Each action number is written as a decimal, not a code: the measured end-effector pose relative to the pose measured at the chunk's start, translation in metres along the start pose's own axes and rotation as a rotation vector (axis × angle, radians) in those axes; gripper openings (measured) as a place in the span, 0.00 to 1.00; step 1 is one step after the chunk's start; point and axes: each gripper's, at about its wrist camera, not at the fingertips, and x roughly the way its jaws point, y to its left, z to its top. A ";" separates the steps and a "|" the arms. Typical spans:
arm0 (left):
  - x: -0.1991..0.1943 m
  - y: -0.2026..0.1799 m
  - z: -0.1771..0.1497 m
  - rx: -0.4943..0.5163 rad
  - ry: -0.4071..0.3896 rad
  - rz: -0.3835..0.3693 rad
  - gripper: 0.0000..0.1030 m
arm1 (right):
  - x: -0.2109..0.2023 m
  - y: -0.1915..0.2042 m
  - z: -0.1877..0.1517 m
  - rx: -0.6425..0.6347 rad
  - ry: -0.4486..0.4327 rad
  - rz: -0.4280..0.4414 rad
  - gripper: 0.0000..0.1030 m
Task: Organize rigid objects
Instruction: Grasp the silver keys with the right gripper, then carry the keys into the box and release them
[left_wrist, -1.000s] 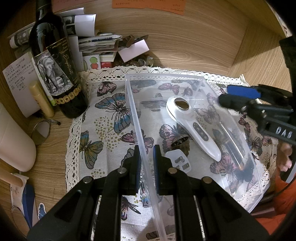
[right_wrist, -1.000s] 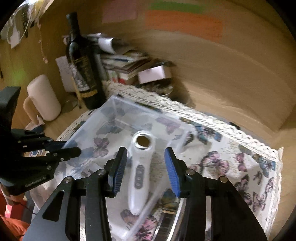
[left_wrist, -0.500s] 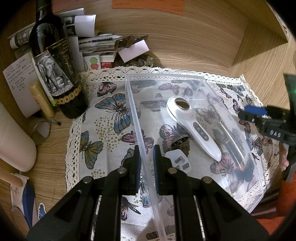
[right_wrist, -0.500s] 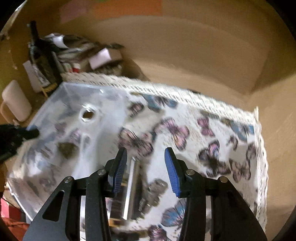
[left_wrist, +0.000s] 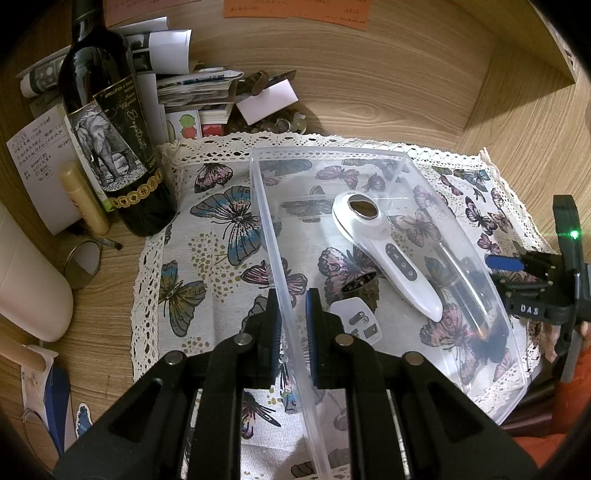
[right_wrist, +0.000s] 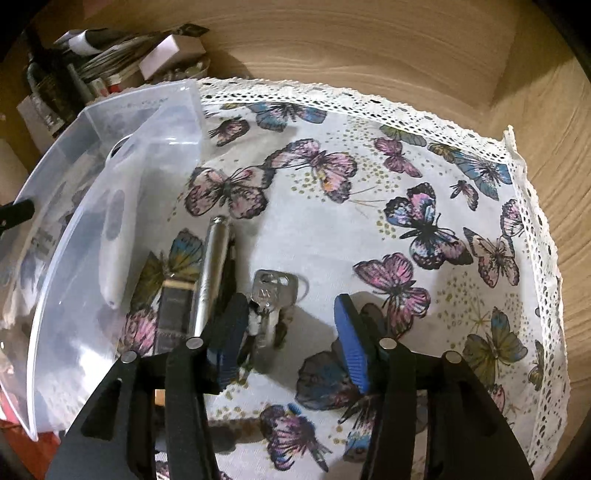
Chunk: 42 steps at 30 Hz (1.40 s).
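Note:
A clear plastic bin (left_wrist: 280, 258) stands on a butterfly cloth. My left gripper (left_wrist: 291, 325) is shut on the bin's left wall. Inside lie a white handheld device (left_wrist: 384, 254), a white plug (left_wrist: 358, 321) and a small dark object (left_wrist: 360, 286). My right gripper (right_wrist: 291, 332) is open and empty, low over the cloth right of the bin (right_wrist: 92, 221). A bunch of keys (right_wrist: 271, 295) lies between its fingers. A silver pen-like tube (right_wrist: 210, 266) and a dark rectangular item (right_wrist: 173, 314) lie beside the keys, next to the bin wall. The right gripper also shows in the left wrist view (left_wrist: 509, 266).
A wine bottle (left_wrist: 110, 129), a lip-balm stick (left_wrist: 83, 199), stacked papers and boxes (left_wrist: 195, 92) and a white cylinder (left_wrist: 26, 280) stand left and behind the bin. Wooden walls close the back and right. The lace-edged cloth (right_wrist: 443, 221) stretches right of the keys.
My right gripper has swung from over the bin to the right and down, so it now sits over the keys on the cloth. The left gripper has not moved.

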 end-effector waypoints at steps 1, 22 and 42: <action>0.000 0.000 0.000 0.001 0.000 0.000 0.11 | -0.001 0.002 -0.002 -0.007 0.003 0.011 0.47; 0.000 0.000 0.000 -0.001 0.000 -0.001 0.11 | 0.002 -0.002 0.001 0.009 -0.032 -0.021 0.22; 0.000 -0.001 0.000 0.000 -0.001 0.000 0.11 | -0.077 0.040 0.058 -0.093 -0.341 0.039 0.22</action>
